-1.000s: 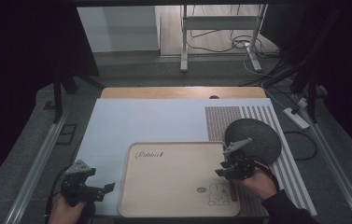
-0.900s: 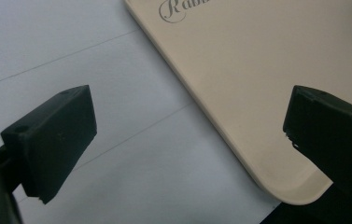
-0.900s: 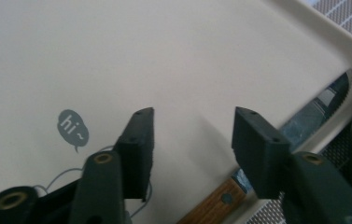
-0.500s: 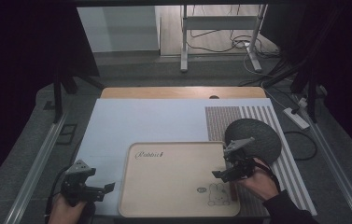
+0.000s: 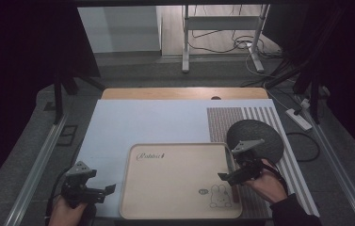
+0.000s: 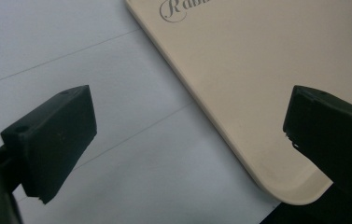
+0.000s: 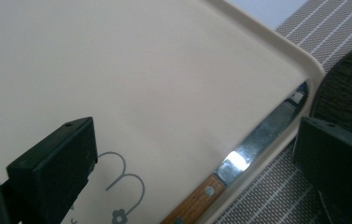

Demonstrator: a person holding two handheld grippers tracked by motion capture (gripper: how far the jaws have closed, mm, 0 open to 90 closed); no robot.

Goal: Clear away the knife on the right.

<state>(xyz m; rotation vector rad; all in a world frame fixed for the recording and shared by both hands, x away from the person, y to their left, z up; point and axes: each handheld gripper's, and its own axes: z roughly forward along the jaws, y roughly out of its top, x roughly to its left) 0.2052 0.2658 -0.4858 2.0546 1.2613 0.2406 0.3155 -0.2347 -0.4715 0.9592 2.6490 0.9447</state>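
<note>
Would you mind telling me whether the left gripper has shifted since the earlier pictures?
No. The left gripper sits at the same spot off the tray's near left corner, jaws open and pointing toward it.

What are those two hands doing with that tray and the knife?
A person holds a gripper in each hand at a table. The right gripper has just been opening its jaws, and nothing is between them now; it sits over the right edge of a cream tray. A wooden-handled knife lies inside the tray along that edge. The left gripper waits open near the tray's lower left corner, touching nothing. A dark round mat sits to the tray's right.
</note>
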